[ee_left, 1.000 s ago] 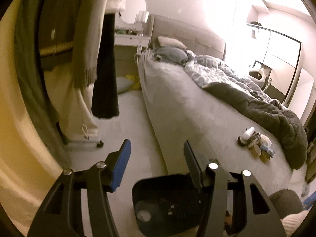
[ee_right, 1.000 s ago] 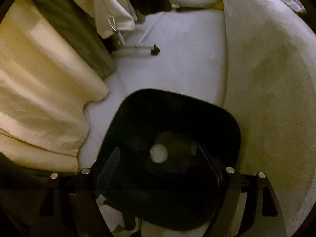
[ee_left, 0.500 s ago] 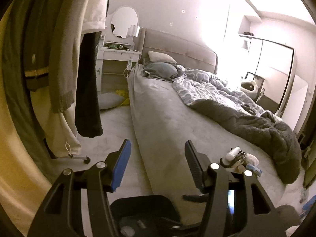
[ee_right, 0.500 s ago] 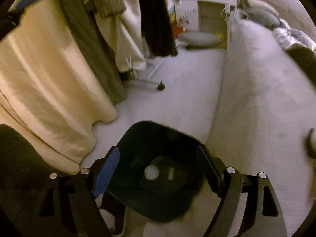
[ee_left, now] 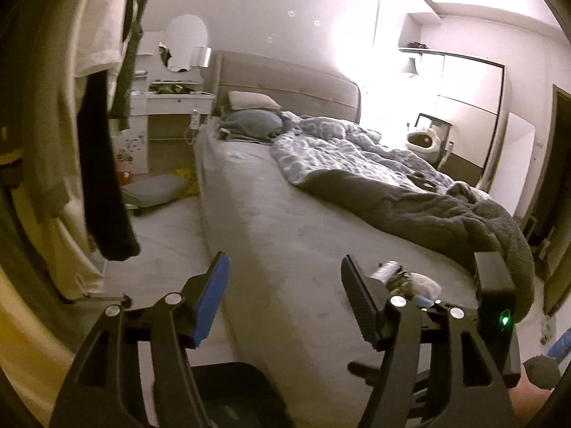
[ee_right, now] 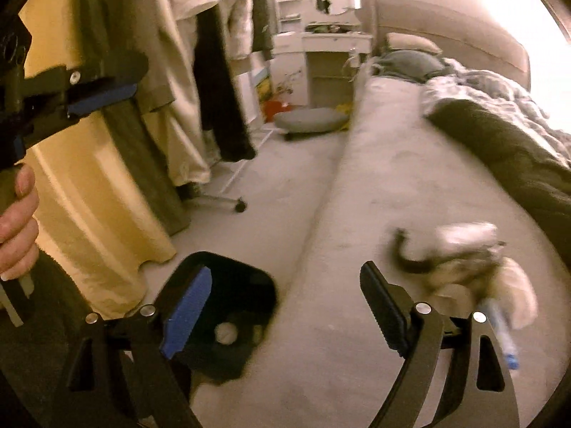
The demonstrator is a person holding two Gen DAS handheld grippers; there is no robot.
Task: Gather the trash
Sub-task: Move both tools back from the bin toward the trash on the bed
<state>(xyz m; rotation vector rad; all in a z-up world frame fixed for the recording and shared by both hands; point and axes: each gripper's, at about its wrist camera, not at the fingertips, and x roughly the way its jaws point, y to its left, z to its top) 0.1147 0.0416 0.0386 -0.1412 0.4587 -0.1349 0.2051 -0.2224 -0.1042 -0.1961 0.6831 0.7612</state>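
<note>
Judging from the white wad (ee_right: 226, 332) already lying in the black bin (ee_right: 249, 278) beside the bed (ee_right: 357, 214), I hold both the left gripper (ee_left: 285, 297) and right gripper (ee_right: 285, 308) spread empty, with the trash pile (ee_right: 464, 260) on the bed still uncollected.
</note>
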